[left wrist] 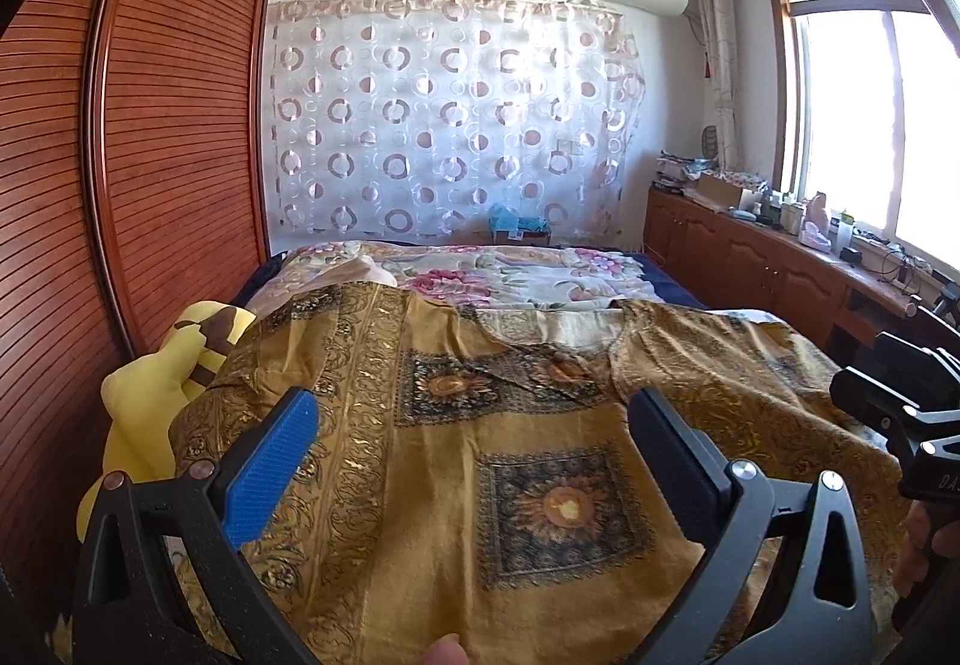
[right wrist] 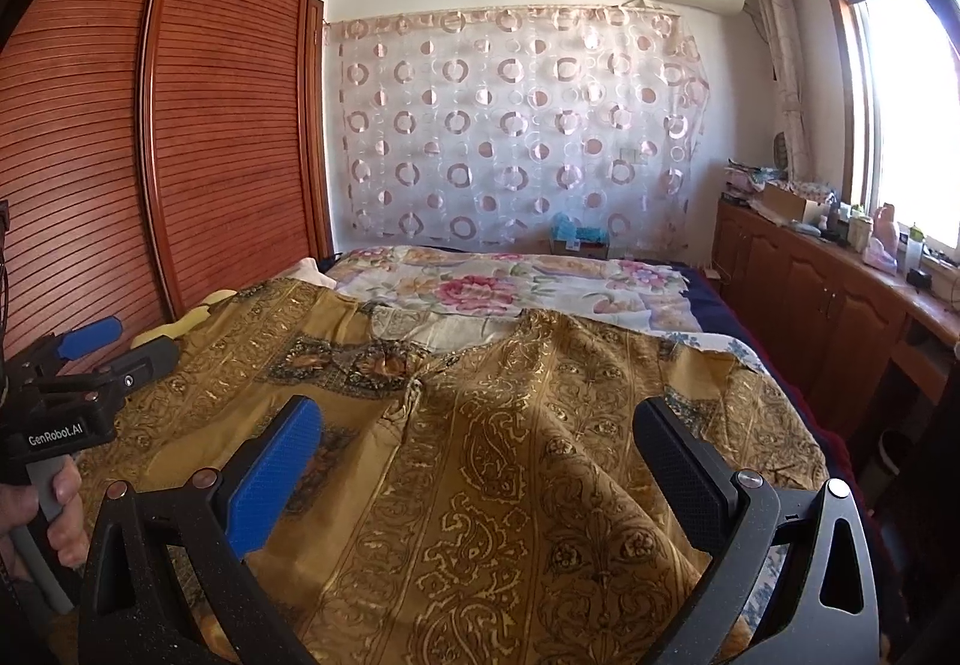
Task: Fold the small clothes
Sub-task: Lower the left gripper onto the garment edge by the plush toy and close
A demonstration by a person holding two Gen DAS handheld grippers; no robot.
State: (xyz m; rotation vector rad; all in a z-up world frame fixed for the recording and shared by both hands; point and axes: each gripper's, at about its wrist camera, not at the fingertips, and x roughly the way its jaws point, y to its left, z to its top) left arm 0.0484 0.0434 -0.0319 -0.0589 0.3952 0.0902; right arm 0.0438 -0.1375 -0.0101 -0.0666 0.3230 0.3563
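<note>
A mustard-gold patterned garment (left wrist: 480,425) lies spread flat on the bed, neckline toward the far end; its right half (right wrist: 540,455) fills the right wrist view. My left gripper (left wrist: 474,437) hovers open over the garment's left-middle part, nothing between its blue and black fingers. My right gripper (right wrist: 480,449) is likewise open above the right part of the cloth. Each gripper shows at the edge of the other's view: the right gripper (left wrist: 900,401) at the right, the left gripper (right wrist: 90,353) at the left, held by a hand (right wrist: 54,509).
A floral bedspread (left wrist: 510,275) covers the far end of the bed. A yellow plush toy (left wrist: 168,371) sits at the bed's left edge by the slatted wooden wardrobe (left wrist: 150,155). A wooden cabinet (left wrist: 750,257) with clutter runs under the window on the right.
</note>
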